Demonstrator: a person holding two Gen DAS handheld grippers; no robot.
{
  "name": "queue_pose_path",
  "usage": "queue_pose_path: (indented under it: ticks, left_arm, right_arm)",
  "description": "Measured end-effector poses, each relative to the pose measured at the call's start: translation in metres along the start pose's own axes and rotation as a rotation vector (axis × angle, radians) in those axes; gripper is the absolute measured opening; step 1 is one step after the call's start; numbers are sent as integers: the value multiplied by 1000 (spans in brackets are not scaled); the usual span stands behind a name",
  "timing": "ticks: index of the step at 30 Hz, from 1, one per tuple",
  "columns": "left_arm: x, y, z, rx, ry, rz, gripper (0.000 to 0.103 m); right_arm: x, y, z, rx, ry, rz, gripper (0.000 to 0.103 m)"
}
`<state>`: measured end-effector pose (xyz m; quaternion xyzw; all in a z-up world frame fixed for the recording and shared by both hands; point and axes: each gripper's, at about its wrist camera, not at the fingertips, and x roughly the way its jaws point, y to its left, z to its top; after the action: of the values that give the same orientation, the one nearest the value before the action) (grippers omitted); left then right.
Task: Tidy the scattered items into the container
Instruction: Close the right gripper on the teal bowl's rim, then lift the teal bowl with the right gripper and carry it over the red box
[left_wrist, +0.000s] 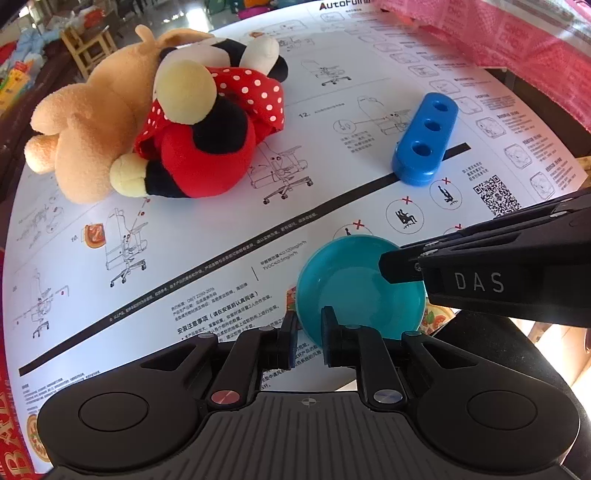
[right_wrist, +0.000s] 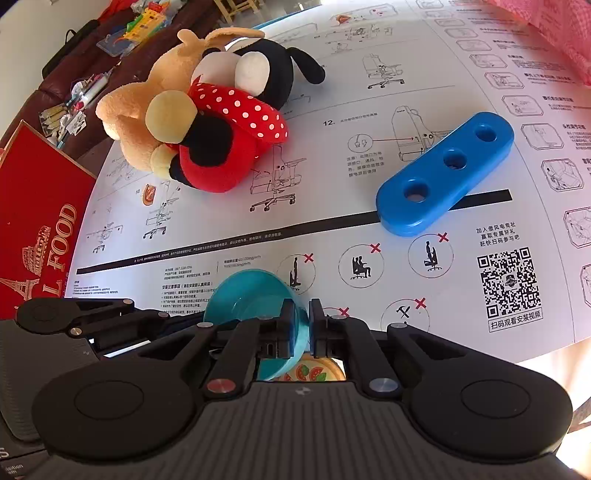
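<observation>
A teal bowl sits tilted at the near edge of a large printed instruction sheet. My left gripper is shut on the bowl's near rim. My right gripper comes in from the right and pinches the opposite rim. In the right wrist view, the right gripper is shut on the bowl with the rim between its pads. Further back lie a blue block with three holes, a tan plush animal and a mouse plush in a red dotted dress.
A red box printed "FOOD" lies at the left beside the sheet. A pink patterned cloth hangs at the far right. A dark sofa with clutter and a wooden chair stand beyond the plush toys.
</observation>
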<state>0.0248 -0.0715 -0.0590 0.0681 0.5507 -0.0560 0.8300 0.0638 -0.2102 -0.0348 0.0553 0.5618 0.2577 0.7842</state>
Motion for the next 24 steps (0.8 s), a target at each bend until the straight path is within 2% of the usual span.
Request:
queue_pose_path:
  ticks: [5, 6, 7, 12, 16, 19, 24]
  left_arm:
    - [1, 0, 0, 10, -6, 2, 8]
    - [0, -1, 0, 15, -8, 2, 13]
    - [1, 0, 0, 15, -9, 0, 25]
    - [1, 8, -1, -19, -19, -5, 41]
    - [1, 12, -2, -27, -25, -27, 13]
    - [0, 13, -3, -16, -32, -15, 4]
    - [-1, 20, -6, -18, -43, -14, 3]
  right_arm:
    - [-1, 2, 0, 13, 8, -5, 12]
    - [-1, 2, 0, 14, 10, -10, 12]
    - [1, 3, 0, 14, 14, -15, 12]
    - [6, 7, -3, 2, 22, -42, 7]
    - [6, 12, -2, -11, 21, -68, 7]
    - [8, 18, -1, -17, 27, -73, 7]
    - [12, 29, 0, -35, 45, -90, 7]
